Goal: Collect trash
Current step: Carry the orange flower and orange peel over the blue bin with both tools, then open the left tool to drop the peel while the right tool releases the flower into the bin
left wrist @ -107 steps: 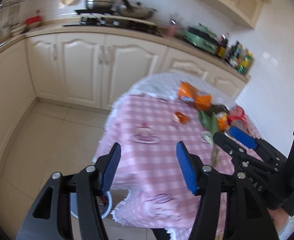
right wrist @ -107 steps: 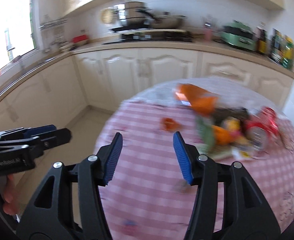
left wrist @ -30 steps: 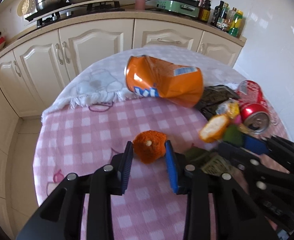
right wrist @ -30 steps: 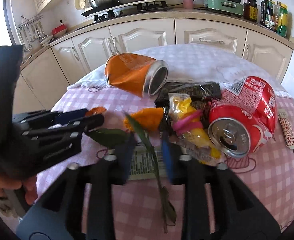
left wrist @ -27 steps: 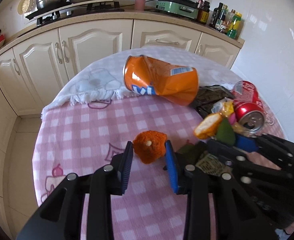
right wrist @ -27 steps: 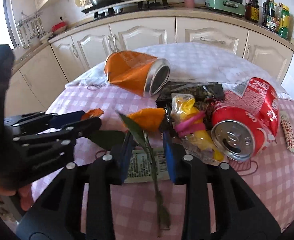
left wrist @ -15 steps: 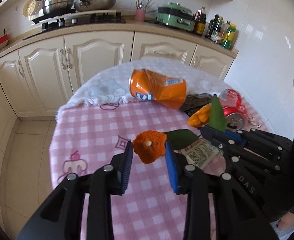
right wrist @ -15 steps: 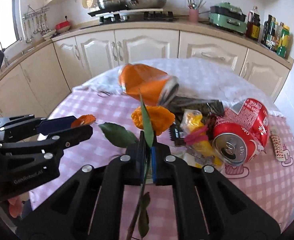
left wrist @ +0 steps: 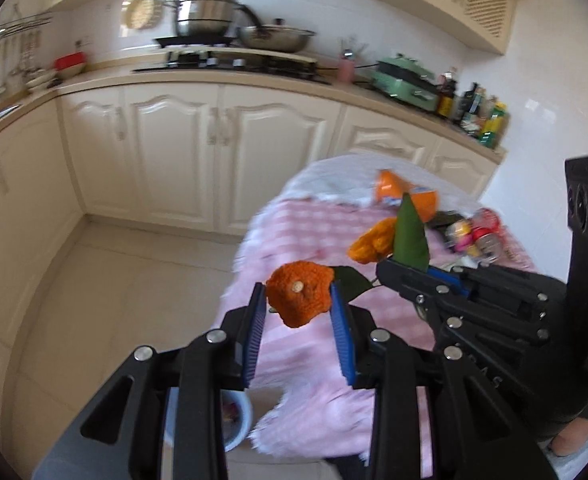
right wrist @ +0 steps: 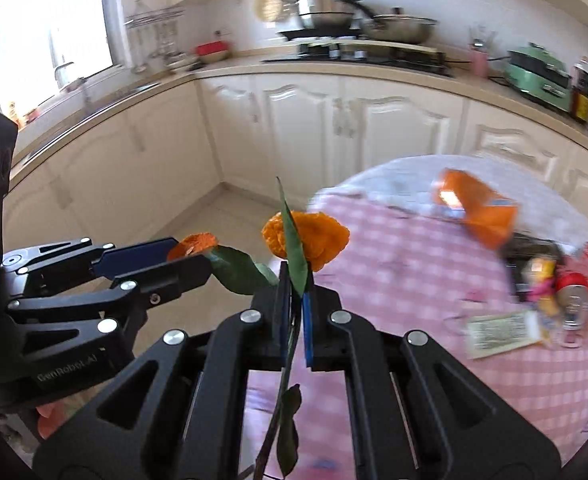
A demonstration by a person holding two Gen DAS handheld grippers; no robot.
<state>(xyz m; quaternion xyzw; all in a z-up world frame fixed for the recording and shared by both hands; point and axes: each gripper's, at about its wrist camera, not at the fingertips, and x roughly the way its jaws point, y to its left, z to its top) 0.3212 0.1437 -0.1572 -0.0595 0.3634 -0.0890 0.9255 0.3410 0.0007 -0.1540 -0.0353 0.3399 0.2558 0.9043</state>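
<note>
Far left of the left wrist view: just cabinets and floor tile, plus a small pale blue bin (left wrist: 236, 420) peeking out low in the frame behind the finger frames, only partly visible. Dead centre, left gripper (left wrist: 298, 312) pinching a fuzzy orange flower head (left wrist: 300, 298) between the blue pads, same squeeze as a second ago, but now lifted clear of the table and hanging over the floor instead of sitting on the pink check cloth. Right of that, right gripper (left wrist: 390, 270) alongside, carrying an orange flower with green leaves (left wrist: 408, 236).

Over in the right wrist view, again from the left: left gripper (right wrist: 176, 258) poking in at mid-left with its orange blob, then right gripper (right wrist: 294, 280) in the middle, pressed together on the flower's stem. A second back those pads still stood apart around the stem; clamped since. Bloom and one long leaf sticking up above the tips, stem trailing down below.

Off to the right, left on the tablecloth (right wrist: 414, 280): crushed orange can (right wrist: 482, 210), red can (right wrist: 582, 284), a paper label, some yellow-pink wrapper bits.

So both grabs done and both loads off the table. Next step, by the look of it: swing over to the bin and drop, then back for the cans. Thin stem could slip.
</note>
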